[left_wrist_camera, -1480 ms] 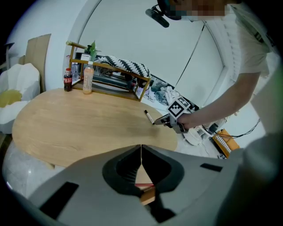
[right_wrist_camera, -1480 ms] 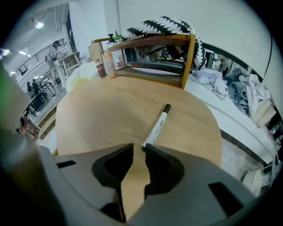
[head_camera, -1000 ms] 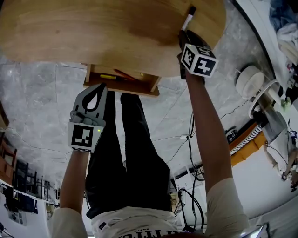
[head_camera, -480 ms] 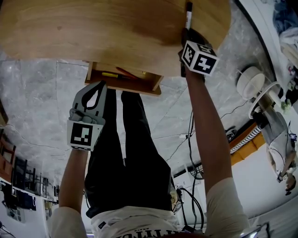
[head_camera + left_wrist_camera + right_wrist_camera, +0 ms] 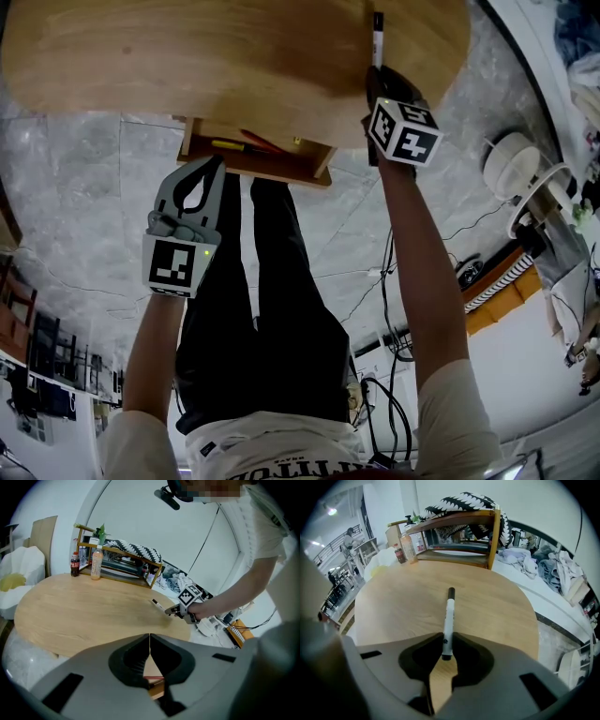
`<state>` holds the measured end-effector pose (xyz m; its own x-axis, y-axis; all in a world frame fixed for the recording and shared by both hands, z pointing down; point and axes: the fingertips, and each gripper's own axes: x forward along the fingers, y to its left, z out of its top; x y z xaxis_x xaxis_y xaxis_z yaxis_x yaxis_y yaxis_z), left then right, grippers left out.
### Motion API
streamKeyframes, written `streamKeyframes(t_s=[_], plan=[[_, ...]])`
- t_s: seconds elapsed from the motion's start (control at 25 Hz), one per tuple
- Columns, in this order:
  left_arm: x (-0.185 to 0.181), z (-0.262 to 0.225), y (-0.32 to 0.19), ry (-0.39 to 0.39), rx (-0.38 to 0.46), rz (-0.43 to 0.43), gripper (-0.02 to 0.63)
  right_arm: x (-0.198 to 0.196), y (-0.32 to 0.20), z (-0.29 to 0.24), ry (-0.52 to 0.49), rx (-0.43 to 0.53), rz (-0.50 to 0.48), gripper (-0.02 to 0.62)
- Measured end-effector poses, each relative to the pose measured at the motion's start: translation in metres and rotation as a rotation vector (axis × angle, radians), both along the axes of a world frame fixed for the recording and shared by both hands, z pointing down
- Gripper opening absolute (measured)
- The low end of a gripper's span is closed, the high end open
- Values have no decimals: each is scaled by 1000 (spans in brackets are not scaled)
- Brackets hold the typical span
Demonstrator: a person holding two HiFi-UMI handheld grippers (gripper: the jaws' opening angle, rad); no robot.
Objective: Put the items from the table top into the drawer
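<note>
A white marker with a black cap (image 5: 448, 616) lies on the round wooden table (image 5: 487, 602), pointing away from me. My right gripper (image 5: 447, 637) is shut on its near end, the pads pressing both sides. From the head view the marker (image 5: 377, 37) sticks out beyond the right gripper (image 5: 375, 73) near the table's edge. The drawer (image 5: 258, 161) under the table stands open with a yellow pen and a red pen inside. My left gripper (image 5: 210, 167) hovers just in front of the drawer, shut and empty, its tips meeting (image 5: 150, 641). The left gripper view also shows the marker (image 5: 158, 605).
Two bottles (image 5: 96, 563) and a wooden rack with a striped cloth (image 5: 131, 557) stand at the table's far edge. A white fan (image 5: 506, 164) and cables (image 5: 394, 328) lie on the stone floor to the right. The person's legs (image 5: 262, 309) are below the drawer.
The right gripper's jaws closed onto the marker, which swung from slanted to straight in line with the gripper. The left gripper stayed by the drawer.
</note>
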<state>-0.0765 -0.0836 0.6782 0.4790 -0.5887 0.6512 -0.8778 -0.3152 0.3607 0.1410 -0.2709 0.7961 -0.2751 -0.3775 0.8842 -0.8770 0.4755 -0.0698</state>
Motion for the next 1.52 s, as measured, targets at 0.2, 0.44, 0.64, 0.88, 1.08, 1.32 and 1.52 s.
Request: streamKeyframes(t_s=[0.2,0.44,0.64,0.88,1.08,1.32,1.52], plan=[[6,-2,9,0,-7,-3,23,-10,23,-4,-36,-4,-48,81],[11,-6,19,1,1,5,23,-18,56,-9,-54,-21,-95,81],[11,-9,26,-2,5,-4,23,-33,92,-14,-92,-43,-159,81],[15,-4,37,-2,2,-10,23,-52,141,-9,-108,-73,-297,81],[15,-4,46,-1,-7,-24,23,-65,176,-12,-133,-99,-393,81],[13,-4,49,-3,-9,-25,23,-77,223,-8,-133,-141,-544,81],[10,0,48,-2,-12,-31,23,-76,252,6,-97,-184,-639,81]])
